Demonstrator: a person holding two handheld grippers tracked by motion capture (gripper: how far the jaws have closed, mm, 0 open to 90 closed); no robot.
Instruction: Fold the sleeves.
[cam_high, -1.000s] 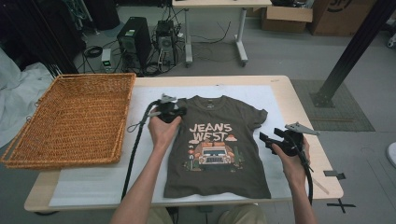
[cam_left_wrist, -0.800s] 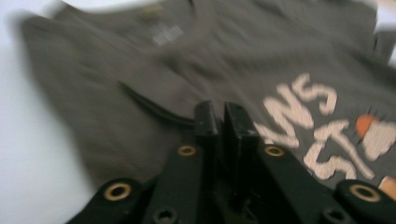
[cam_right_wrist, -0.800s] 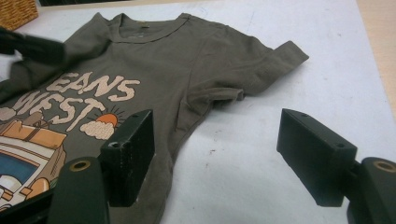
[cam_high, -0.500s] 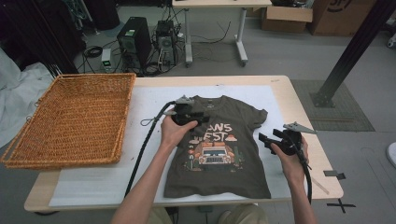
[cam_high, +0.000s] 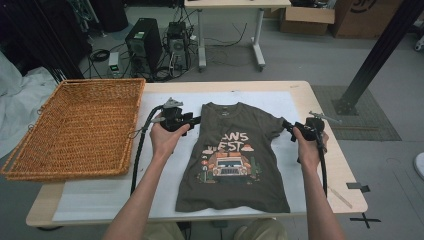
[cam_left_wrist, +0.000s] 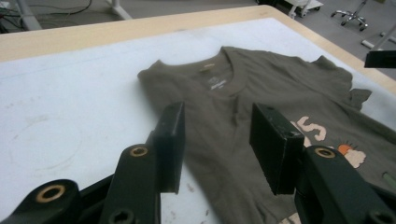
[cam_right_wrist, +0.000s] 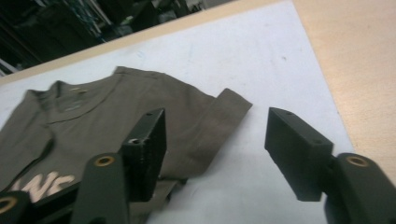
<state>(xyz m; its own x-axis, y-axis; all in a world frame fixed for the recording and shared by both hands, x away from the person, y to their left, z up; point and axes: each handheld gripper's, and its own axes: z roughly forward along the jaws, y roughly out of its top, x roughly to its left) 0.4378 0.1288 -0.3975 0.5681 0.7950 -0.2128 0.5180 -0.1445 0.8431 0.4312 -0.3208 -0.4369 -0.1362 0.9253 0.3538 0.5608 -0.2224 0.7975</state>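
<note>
Found the T-shirt (cam_high: 235, 155) lying flat and print-up on the white mat (cam_high: 115, 195) at mid-table, centre of the high view, well apart from the wicker basket (cam_high: 75, 130) at the left of the frame. Read its long axis as running top to bottom of that frame, with the collar pointing to the upper edge and the hem to the lower edge. Saw one sleeve (cam_high: 277, 125) sticking out toward the right of the frame; saw none at the shirt's left edge, so judged that side as already tucked in. Placed the left gripper (cam_high: 192, 121) just at the shirt's upper-left shoulder, aimed rightward across the cloth - jaws parted, having just been opening, with fabric below them and nothing pinched. Placed the right gripper (cam_high: 289, 127) at the tip of the outstretched sleeve, aimed leftward - jaws apart but having just been closing. In the right gripper view, found the sleeve end lying near the left-hand jaw and the mat under the other, pads not pressing on cloth. Judged the right hand nearer to the part that matters: sleeve lying straight ahead of its jaws, pointing at them end-on. Judged the coming move as a pinch on that sleeve end, then a fold inward toward the shirt's midline.
</note>
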